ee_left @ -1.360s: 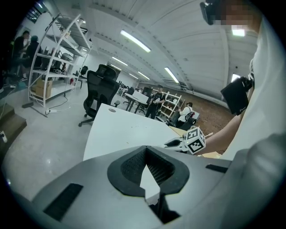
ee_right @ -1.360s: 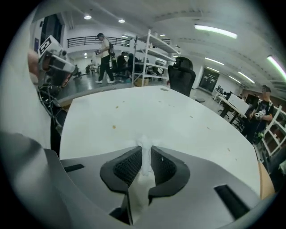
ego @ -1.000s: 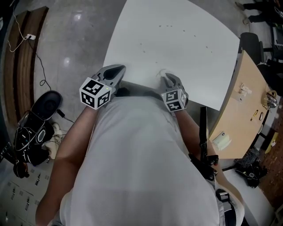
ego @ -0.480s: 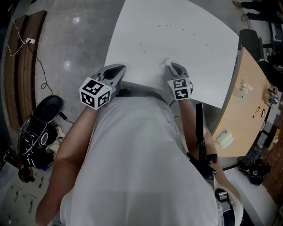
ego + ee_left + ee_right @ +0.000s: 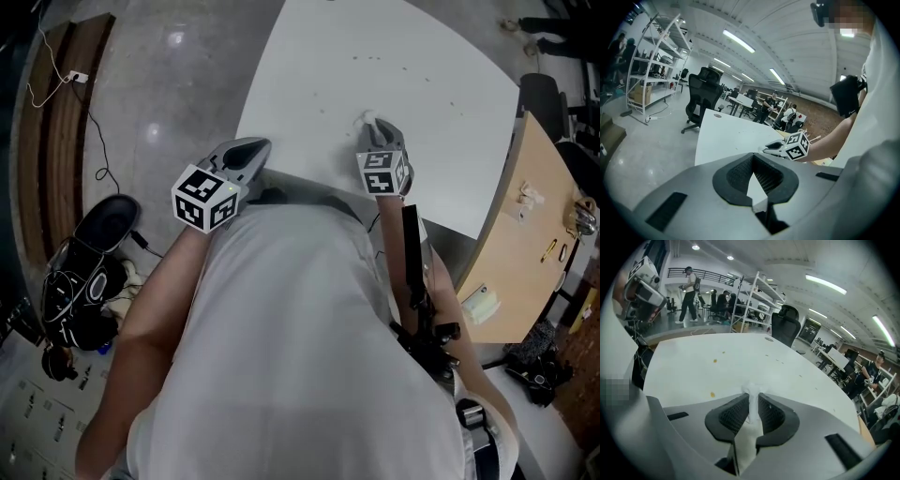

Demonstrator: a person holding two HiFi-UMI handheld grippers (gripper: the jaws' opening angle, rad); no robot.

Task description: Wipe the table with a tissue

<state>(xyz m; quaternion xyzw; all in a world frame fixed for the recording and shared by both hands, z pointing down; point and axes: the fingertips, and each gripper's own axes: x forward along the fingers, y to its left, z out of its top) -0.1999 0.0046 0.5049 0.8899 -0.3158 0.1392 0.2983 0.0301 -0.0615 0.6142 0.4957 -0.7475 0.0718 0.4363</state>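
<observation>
Tissue [image 5: 753, 388] pinched in right hand-held gripper [image 5: 753, 400] over table [image 5: 740, 362]; left hand-held gripper [image 5: 753, 158] tips together, empty.

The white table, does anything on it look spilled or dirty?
Yes. Small yellowish spots dot the white table ahead of the right gripper, which is shut on a tissue. Nothing else looks odd.
</observation>
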